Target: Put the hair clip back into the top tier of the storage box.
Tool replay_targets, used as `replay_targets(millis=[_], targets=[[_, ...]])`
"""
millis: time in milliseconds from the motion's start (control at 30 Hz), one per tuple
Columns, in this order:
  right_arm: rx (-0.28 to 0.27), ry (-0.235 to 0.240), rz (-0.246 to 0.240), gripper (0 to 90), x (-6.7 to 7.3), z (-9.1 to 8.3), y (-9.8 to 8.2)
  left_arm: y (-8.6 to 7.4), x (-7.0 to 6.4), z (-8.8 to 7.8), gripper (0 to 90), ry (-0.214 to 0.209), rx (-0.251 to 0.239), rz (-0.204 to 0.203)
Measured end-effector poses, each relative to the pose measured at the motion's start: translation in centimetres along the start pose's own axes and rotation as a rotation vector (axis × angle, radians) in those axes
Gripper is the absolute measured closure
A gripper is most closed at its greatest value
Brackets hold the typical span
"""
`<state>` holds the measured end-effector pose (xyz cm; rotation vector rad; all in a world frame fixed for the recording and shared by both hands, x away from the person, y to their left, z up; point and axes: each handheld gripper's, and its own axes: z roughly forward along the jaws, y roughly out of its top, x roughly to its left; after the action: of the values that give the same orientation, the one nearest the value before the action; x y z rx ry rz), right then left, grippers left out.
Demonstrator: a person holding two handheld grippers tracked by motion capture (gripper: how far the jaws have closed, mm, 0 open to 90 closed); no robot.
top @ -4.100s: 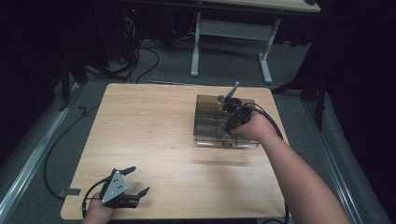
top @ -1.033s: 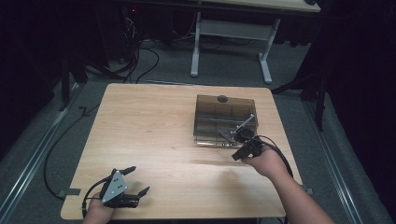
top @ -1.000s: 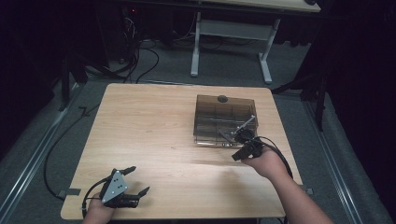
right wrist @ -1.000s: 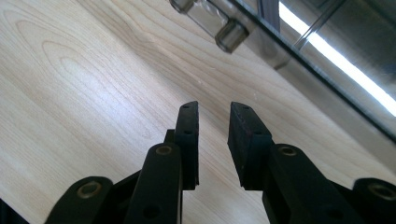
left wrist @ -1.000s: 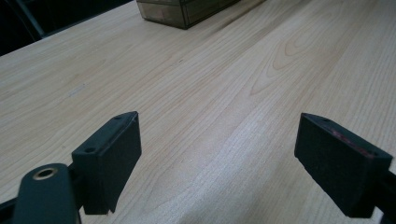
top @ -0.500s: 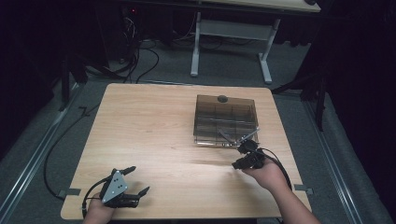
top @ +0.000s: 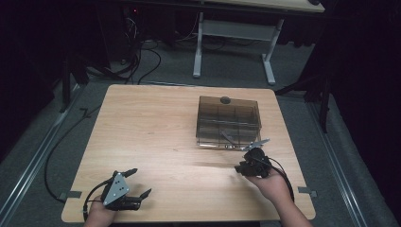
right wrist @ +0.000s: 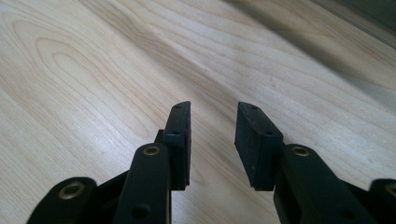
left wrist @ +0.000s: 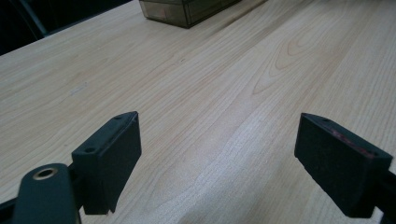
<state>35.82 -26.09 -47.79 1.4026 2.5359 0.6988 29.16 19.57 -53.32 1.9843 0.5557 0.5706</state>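
Near the box [top: 229,121], the right gripper [top: 243,169] has withdrawn, fingers opening

Table [top: 156,132] pale wood-grain; box [top: 228,122] smoky translucent brown; both grippers' jaws black.

Surface [top: 156,127]: light wood, clear grain with cathedral figure, smooth, satin sheen with soft glare streaks in both tool views. Box [top: 228,122]: smoky brown translucent plastic, glossy, inner dividers visible through the lid, small dark knob on top. Left tool [left wrist: 233,158]: black pads, matt, slightly grainy; brass-looking eyelet in the black arm. Its top plate in the high view: grey, looks like matt metal. Right tool [right wrist: 213,140]: same matt black pads, edges a bit worn, black plastic-looking arms with brass-coloured rivets. Floor [top: 236,61]: grey carpet, rough.
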Motion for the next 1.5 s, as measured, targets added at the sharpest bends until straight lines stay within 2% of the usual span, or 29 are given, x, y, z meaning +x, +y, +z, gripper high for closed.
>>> replay_targets(millis=[300,400,767,867,933,1100,1133,1300,1433,1500], targets=[[-0.101,-0.003,0.026,64.4,-0.1,-0.2,-1.7,0.0,0.0,0.0,15.2,0.005,0.004,-0.004],[-0.135,-0.002,0.019,62.7,-0.1,-0.3,-2.2,0.0,0.0,0.0,15.2,0.007,0.006,-0.006],[-0.267,-0.047,-0.020,59.7,0.9,-0.1,-3.9,0.0,0.0,0.1,15.2,0.013,0.007,-0.011],[-0.311,-0.052,-0.004,58.8,1.2,0.2,-4.5,0.0,0.0,0.1,15.2,0.014,0.008,-0.012],[-0.357,-0.036,0.003,58.2,1.1,0.4,-5.0,0.0,0.1,0.1,15.2,0.015,0.008,-0.013],[-0.425,-0.051,0.043,57.4,1.3,1.2,-6.3,0.0,0.1,0.1,15.2,0.020,0.010,-0.016],[-0.434,-0.057,0.049,57.2,1.3,1.3,-6.5,0.0,0.1,0.1,15.2,0.020,0.010,-0.016],[-0.476,-0.099,0.015,56.3,1.4,1.3,-7.6,0.0,0.1,0.1,15.2,0.022,0.012,-0.018],[-0.513,-0.100,0.016,55.0,1.8,1.3,-8.0,0.0,0.0,0.1,15.2,0.023,0.013,-0.001],[-0.499,-0.103,0.004,54.5,1.8,1.5,-7.9,0.1,-0.1,0.1,15.2,0.019,0.015,0.001]])
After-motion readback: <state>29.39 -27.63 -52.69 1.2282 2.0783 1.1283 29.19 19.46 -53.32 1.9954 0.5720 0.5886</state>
